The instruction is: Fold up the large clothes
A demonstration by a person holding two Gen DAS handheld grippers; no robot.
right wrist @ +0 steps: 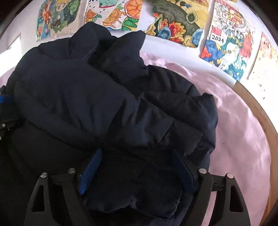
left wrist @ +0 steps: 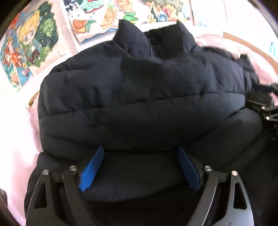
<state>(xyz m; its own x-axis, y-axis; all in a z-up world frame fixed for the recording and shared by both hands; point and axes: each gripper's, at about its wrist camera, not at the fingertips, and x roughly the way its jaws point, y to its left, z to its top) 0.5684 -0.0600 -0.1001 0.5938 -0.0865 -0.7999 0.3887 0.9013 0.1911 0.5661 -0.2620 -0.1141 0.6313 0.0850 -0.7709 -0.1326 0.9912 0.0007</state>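
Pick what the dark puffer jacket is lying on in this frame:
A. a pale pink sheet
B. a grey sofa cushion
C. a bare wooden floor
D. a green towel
A: the navy puffer jacket rests on a pale pink sheet, which shows around it in both wrist views.

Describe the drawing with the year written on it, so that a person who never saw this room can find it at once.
Start from the pink sheet under the dark puffer jacket, and look up past its far right edge to the row of colourful drawings on the pale wall. The right one is the drawing showing a blue dragon-like creature and red flags. Only it carries a small white label reading 2024.
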